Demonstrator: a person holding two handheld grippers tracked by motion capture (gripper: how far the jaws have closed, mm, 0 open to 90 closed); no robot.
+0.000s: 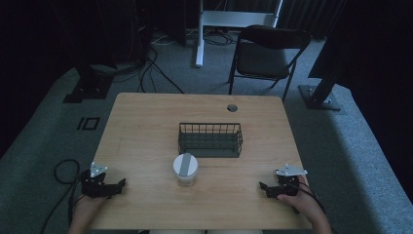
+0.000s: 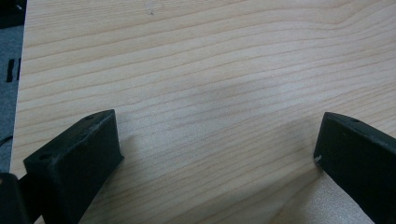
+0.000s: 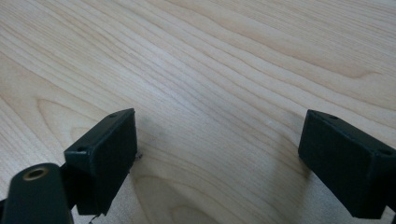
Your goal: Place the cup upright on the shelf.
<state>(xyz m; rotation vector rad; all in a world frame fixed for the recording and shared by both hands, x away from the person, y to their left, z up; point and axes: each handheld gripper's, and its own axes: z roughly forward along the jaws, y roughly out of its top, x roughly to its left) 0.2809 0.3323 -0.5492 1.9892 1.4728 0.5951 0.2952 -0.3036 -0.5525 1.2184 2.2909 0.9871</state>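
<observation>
Left gripper (image 1: 120, 184) and right gripper (image 1: 263, 188) low on the table (image 1: 146, 141), jaws wide, flanking the jar (image 1: 185, 169).

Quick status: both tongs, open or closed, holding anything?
Left tongs: open, holding nothing, jaws wide apart over bare table.
Right tongs: open, holding nothing, jaws wide apart over the table.

The high view is dim and grainy, its corners sinking into near black; the wooden surface (image 1: 146, 126) is the brightest part, evenly lit with no glare. The left and right gripper views are brighter, with soft light from above. Faint blurred shadows spread beside each claw's jaws on the wood. The wood grain is sharp farther off and slightly soft close to the lens
</observation>
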